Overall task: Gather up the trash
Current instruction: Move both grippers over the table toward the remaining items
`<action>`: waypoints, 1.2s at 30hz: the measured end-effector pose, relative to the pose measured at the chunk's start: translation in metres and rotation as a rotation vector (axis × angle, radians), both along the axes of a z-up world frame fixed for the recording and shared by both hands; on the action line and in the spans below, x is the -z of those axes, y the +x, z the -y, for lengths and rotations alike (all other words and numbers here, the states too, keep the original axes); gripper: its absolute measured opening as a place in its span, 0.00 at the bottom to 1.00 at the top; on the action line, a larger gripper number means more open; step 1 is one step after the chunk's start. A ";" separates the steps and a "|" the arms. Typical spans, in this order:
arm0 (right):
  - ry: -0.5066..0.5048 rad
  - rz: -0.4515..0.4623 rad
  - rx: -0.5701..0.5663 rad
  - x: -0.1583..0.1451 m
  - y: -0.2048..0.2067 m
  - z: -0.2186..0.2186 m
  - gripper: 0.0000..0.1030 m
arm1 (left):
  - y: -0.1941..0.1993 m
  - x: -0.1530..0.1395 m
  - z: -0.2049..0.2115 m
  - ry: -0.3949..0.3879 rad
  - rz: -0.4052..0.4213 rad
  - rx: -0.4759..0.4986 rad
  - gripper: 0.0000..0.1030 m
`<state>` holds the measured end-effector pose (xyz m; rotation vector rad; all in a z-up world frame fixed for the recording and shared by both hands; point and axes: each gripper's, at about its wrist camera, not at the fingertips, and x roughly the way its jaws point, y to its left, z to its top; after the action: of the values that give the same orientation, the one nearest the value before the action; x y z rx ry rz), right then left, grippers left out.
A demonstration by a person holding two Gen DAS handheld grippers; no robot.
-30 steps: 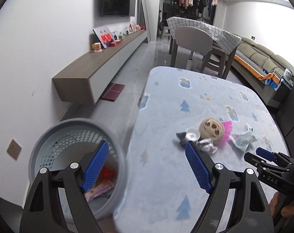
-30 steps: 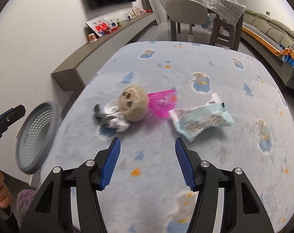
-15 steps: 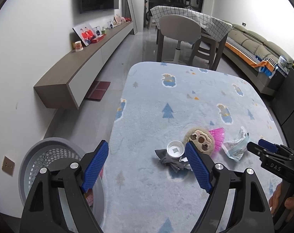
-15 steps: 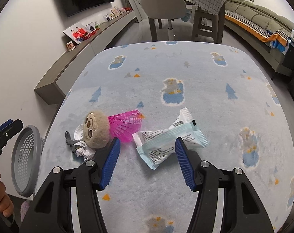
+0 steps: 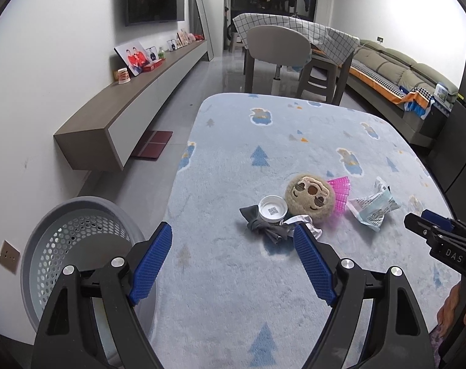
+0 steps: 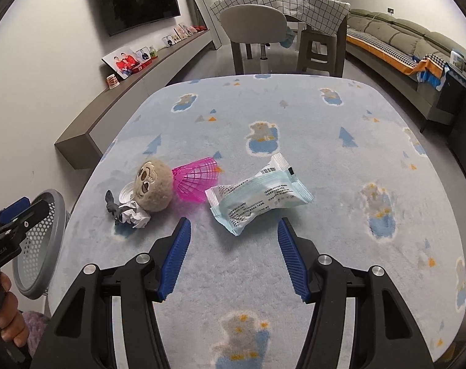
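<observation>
Trash pile (image 5: 294,212) and wrapper (image 6: 259,196) at frame centre uncollected on desk (image 6: 340,166); basket (image 5: 70,246) lower left; both grippers' fingers spread, empty.

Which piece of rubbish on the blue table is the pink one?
The pink one is the see-through plastic mesh piece, fanned out behind the fluffy round toy head. The wrapper packet is pale blue-white, the crumpled paper white.
</observation>
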<state>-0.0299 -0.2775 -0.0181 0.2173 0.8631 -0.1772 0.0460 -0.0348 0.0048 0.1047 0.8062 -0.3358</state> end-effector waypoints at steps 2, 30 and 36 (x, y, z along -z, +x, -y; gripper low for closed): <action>-0.041 0.002 -0.009 -0.002 -0.003 0.002 0.55 | -0.002 0.001 0.000 -0.014 -0.009 0.002 0.77; 0.011 -0.045 0.106 0.026 0.074 0.089 0.56 | 0.011 -0.001 0.053 0.007 0.048 0.037 0.77; -0.024 -0.084 0.179 0.041 0.081 0.115 0.56 | 0.012 0.000 0.052 0.009 0.058 0.028 0.77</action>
<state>0.0515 -0.3921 -0.0590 0.2666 0.9246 -0.3652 0.0583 -0.0864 0.0048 0.1334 0.7494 -0.3545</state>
